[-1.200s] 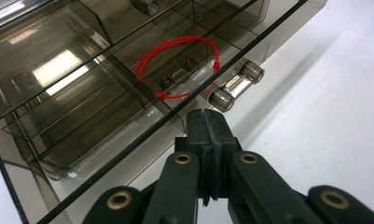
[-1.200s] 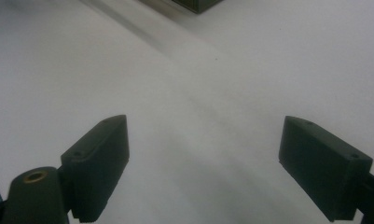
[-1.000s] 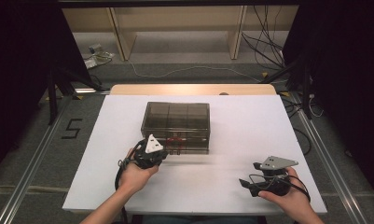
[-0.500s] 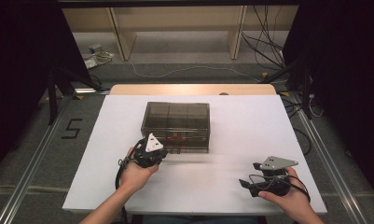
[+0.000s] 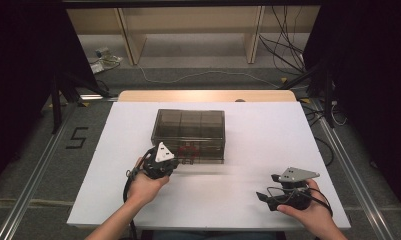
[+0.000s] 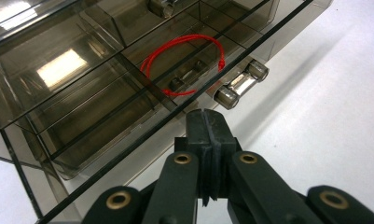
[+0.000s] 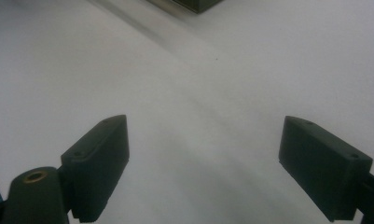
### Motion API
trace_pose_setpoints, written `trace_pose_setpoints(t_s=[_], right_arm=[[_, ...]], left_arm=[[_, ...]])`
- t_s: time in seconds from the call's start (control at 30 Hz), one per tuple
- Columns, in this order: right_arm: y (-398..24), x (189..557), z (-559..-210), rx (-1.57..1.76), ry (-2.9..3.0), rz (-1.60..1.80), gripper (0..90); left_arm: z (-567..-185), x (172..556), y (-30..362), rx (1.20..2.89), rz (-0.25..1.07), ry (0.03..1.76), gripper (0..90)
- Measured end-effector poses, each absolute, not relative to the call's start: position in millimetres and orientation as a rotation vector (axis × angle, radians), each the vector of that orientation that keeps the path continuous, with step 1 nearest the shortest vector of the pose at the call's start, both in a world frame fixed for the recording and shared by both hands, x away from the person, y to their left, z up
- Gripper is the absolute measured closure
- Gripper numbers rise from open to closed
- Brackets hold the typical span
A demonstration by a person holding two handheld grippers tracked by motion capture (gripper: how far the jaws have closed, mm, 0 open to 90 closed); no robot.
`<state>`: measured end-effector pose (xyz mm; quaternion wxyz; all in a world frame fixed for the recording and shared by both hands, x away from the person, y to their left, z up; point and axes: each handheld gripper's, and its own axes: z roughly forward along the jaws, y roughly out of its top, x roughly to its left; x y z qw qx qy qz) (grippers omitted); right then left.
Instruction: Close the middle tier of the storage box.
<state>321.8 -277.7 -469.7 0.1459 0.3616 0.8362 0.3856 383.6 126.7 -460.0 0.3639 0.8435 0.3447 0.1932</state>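
A smoky clear plastic compartment box (image 5: 188, 127) stands on the white table (image 5: 268, 140). Inside one front compartment lies a red thread loop (image 6: 184, 65), seen as a red spot (image 5: 188, 149) in the high view. My left gripper (image 5: 175, 159) is at the box's front left, its jaws pressed together (image 6: 204, 116) right against the front rim; whether they pinch the lid's edge I cannot tell. A shiny metal latch (image 6: 240, 84) sits on the front wall just beyond them. My right gripper (image 5: 268, 187) rests low over bare table at the front right, jaws wide apart (image 7: 203, 158) with nothing between them.
A corner of the box (image 7: 194, 3) shows at the top of the right gripper view. A wooden strip (image 5: 208, 96) runs along the table's far edge. Cables (image 5: 288, 60) and shelf legs lie on the floor beyond. Bare table surface stretches to the right of the box.
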Motion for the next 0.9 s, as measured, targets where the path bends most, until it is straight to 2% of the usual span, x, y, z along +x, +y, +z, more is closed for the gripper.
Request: trace_pose_setpoints(t_s=[0.9], right_arm=[[-276.5, 322.2, -470.1, 1.046, 2.409, 1.111, 16.7]], left_arm=[[-460.2, 392.8, 128.4, 2.16, 0.501, 0.917, 89.8]])
